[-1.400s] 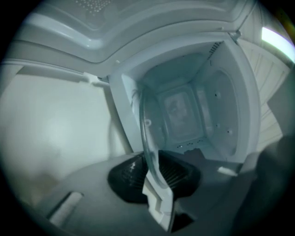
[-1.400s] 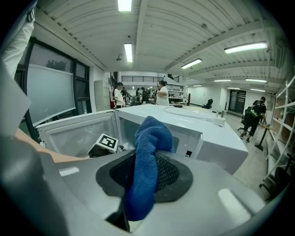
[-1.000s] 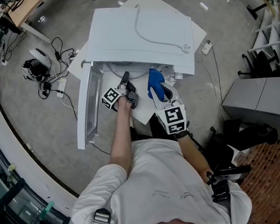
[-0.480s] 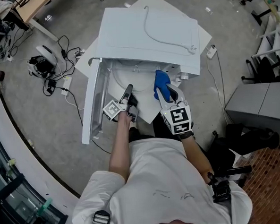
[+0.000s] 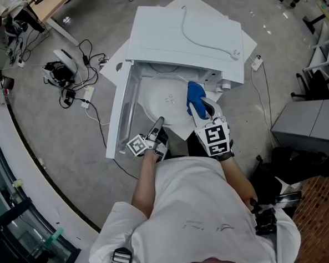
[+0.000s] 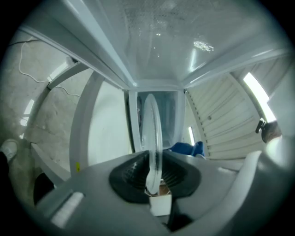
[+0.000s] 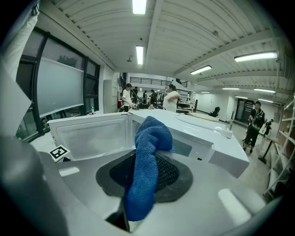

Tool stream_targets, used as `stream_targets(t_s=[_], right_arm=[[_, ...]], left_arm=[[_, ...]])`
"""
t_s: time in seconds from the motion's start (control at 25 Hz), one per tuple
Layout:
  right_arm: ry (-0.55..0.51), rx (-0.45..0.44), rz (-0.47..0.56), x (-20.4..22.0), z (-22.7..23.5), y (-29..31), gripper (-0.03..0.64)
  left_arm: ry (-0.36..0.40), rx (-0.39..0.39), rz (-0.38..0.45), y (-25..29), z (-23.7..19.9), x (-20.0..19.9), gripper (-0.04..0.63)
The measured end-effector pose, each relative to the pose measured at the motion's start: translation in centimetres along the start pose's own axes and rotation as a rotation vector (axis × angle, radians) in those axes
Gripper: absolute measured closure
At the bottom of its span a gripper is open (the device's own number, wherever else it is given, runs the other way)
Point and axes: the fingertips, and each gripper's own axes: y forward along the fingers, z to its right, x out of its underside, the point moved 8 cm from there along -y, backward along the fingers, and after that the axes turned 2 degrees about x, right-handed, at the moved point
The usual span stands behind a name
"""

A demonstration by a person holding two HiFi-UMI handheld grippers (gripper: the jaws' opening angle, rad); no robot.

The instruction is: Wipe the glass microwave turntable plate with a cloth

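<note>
The round glass turntable plate (image 5: pixel 165 102) lies at the mouth of the white microwave (image 5: pixel 186 38), whose door (image 5: pixel 121 117) stands open at the left. My left gripper (image 5: pixel 158 124) is shut on the plate's near rim. In the left gripper view the plate (image 6: pixel 151 129) stands edge-on, its rim pinched in that gripper (image 6: pixel 154 174). My right gripper (image 5: pixel 201 108) hovers by the plate's right edge, shut on a blue cloth (image 5: pixel 194 93). The cloth (image 7: pixel 146 161) droops out of the right gripper (image 7: pixel 145 179) in its own view, hiding the jaw tips.
The microwave sits on a white board (image 5: pixel 179 134) on the grey floor. Cables and small devices (image 5: pixel 66 73) lie to the left, and a power strip (image 5: pixel 257 63) to the right. A grey cabinet (image 5: pixel 309 130) stands further right. Several people stand far off (image 7: pixel 171 97).
My left gripper has drawn back toward my body with the plate's rim in it, sliding the plate outward. The right gripper and cloth moved only slightly.
</note>
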Motion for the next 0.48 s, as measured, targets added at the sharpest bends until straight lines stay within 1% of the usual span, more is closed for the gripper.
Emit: stream_targets(t_s=[0.16,0.32,0.4,0.48], right_arm=[[-0.012,-0.029,0.006,0.0,-1.2,0.0,0.523],[-0.011,-0.029,-0.012,0.8,-1.4,-0.2,0.523],[-0.006,-0.024,-0.018,1.1,-1.5,-0.3,0.523],[-0.001,-0.021,-0.021,1.2,-1.5,-0.3,0.523]], left_arm=[[0.035,-0.008,-0.065,-2.6,-0.7,0.4,0.545],[0.098,-0.019,-0.131,-2.8,-1.5,0.2,0.543],[0.099,-0.032,-0.148,-2.5,-2.2,0.3,0.54],[0.087,-0.063,-0.158,-2.4,-3.2,0.5,0.538]])
